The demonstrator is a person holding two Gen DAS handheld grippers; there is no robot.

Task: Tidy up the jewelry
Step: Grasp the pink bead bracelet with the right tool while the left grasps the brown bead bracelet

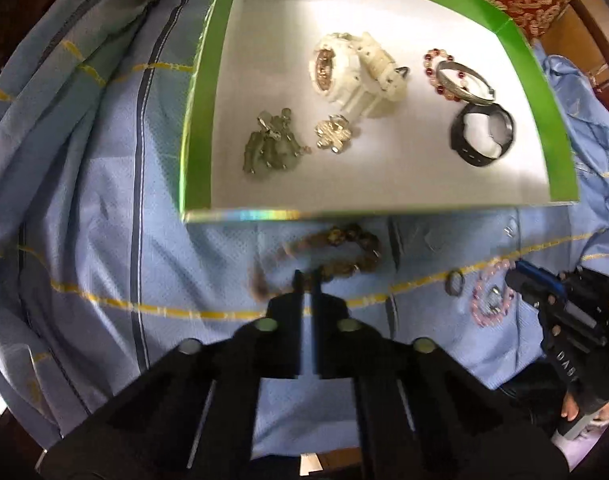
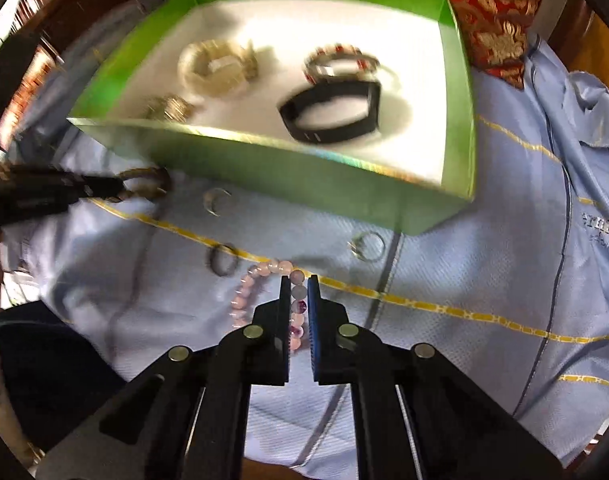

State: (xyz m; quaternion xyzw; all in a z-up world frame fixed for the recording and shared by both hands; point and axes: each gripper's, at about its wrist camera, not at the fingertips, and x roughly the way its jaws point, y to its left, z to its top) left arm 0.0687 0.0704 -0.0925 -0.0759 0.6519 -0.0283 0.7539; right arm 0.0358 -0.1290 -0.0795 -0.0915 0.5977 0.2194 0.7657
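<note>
My right gripper (image 2: 297,283) pinches the pink bead bracelet (image 2: 260,292) and my left gripper (image 1: 307,278) nips the brown bead bracelet (image 1: 344,254); both look light, floppy, slippery, so I'd grip between beads.

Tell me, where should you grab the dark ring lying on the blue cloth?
Grip the dark ring across its band from straight above. It lies flat on the blue cloth, so only its thin rim offers hold; one finger would probably go inside the hole, one outside.

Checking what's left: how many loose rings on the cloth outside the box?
3. Dark ring left of the pink bracelet, silver ring near the box front, silver ring at its right corner. Others may be hidden.
</note>
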